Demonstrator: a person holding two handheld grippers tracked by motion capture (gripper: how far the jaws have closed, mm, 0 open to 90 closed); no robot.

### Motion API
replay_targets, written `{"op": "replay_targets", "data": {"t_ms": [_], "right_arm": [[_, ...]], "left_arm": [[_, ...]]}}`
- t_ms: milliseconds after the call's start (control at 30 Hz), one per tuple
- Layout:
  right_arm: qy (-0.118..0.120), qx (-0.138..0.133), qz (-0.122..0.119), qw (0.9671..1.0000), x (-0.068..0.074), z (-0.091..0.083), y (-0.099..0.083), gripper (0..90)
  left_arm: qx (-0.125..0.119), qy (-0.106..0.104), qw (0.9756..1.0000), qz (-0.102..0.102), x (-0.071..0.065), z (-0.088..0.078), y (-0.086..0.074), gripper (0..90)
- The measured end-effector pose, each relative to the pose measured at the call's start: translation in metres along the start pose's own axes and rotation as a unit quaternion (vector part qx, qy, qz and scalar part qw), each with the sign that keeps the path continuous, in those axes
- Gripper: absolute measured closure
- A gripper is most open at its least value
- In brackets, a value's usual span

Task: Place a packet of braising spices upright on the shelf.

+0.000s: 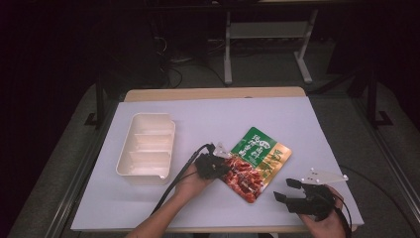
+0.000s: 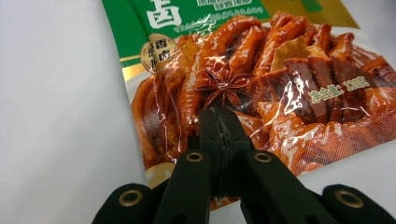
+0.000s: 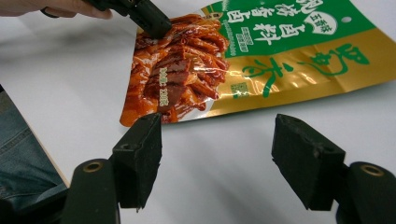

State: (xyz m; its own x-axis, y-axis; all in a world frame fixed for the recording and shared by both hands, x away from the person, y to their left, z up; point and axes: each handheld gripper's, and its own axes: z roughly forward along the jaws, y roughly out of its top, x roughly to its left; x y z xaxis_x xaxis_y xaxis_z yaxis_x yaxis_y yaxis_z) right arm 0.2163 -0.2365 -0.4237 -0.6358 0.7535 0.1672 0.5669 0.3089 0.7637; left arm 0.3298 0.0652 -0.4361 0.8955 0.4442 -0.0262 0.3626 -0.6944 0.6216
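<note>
A cream, three-compartment plastic tray (image 1: 146,148) sits empty at left, the left gripper (image 1: 218,166) is clamped on the glossy green-and-gold food pouch (image 1: 257,161) mid-table, the right gripper (image 1: 292,191) waits agape, so moving it seems barely begun.

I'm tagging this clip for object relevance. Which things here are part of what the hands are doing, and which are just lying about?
In use:
- food packet
- left gripper, jaws closed at the packet's edge
- right gripper, open, near the packet

Lying about:
- white divided tray, empty, to the left
- white table cover
</note>
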Motion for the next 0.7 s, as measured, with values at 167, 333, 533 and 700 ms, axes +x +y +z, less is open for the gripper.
{"op": "replay_targets", "data": {"t_ms": [167,333,533,700], "right_arm": [[-0.009,0.007,0.005,0.9999,-0.002,0.003,0.001,32.5],[-0.006,0.005,0.021,0.9998,-0.011,0.005,0.004,31.2],[-0.016,0.014,0.044,0.9988,-0.025,0.009,0.010,30.9],[-0.027,0.026,0.057,0.9977,-0.041,0.014,0.022,30.6]], "left_arm": [[0.005,-0.011,0.9998,-0.015,0.002,0.002,-0.001,90.0],[0.004,-0.007,0.9999,-0.009,0.002,0.002,-0.001,90.0],[0.005,-0.004,1.0000,-0.006,0.000,0.002,-0.001,90.0],[0.000,-0.001,1.0000,0.000,-0.001,0.002,-0.002,90.0]]}}
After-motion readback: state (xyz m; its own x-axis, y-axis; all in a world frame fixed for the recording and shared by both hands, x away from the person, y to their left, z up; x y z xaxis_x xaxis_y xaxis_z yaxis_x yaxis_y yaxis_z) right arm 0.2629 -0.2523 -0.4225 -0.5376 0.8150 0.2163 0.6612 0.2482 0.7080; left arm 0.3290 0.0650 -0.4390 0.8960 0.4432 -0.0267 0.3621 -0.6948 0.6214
